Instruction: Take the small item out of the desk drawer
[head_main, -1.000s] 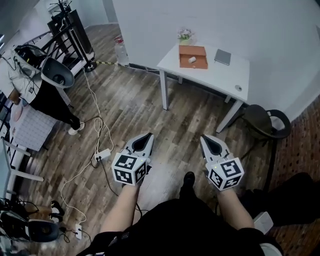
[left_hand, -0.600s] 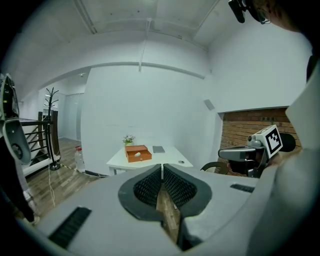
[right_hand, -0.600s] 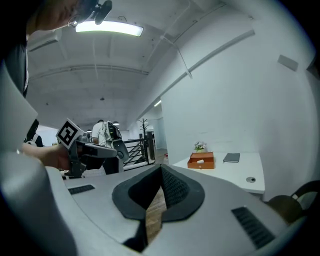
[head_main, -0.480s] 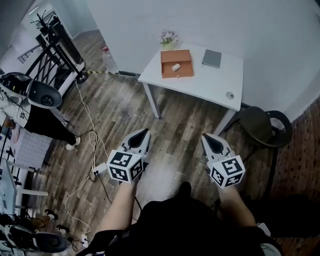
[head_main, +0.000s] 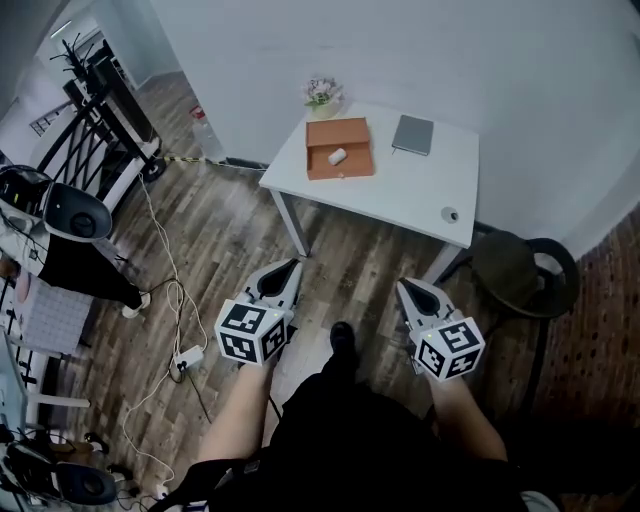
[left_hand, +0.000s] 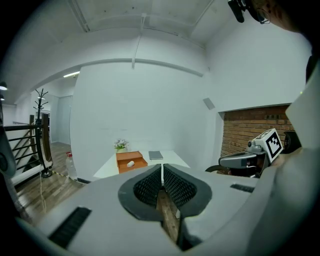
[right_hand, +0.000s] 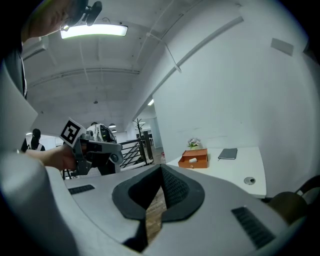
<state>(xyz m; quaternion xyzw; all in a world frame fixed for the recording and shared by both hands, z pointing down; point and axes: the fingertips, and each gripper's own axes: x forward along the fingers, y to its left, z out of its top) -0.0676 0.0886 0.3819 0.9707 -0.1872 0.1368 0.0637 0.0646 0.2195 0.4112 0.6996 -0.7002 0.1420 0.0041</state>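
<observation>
Head view, from the left: a power strip and its white cable lie on the wood floor, with a water bottle standing further off by the wall. The left gripper is held out in front of the person, pointing at the white desk. Its own view shows its jaws pressed together with nothing between them.

On the desk's far left corner stands a small flower pot. Just beside it is the orange drawer, sitting on the desktop, open and facing up. The small white item lies inside it, untouched. A grey notebook lies to the right of the drawer.

The right gripper is held level with the left one, its jaws likewise closed and empty. A black chair stands by the desk's right end.

As I read it, the task has barely begun. Both tongs are well apart from the desk, so the approach, the reach into the drawer, the grasp and the lift are all left to do. A gripper must also open first.

Against the frame a second ago, the desk sits lower and more to the left in the head view, so the person is walking toward it. The grippers keep the same closed, forward-pointing pose, and the item has not moved within the drawer.
</observation>
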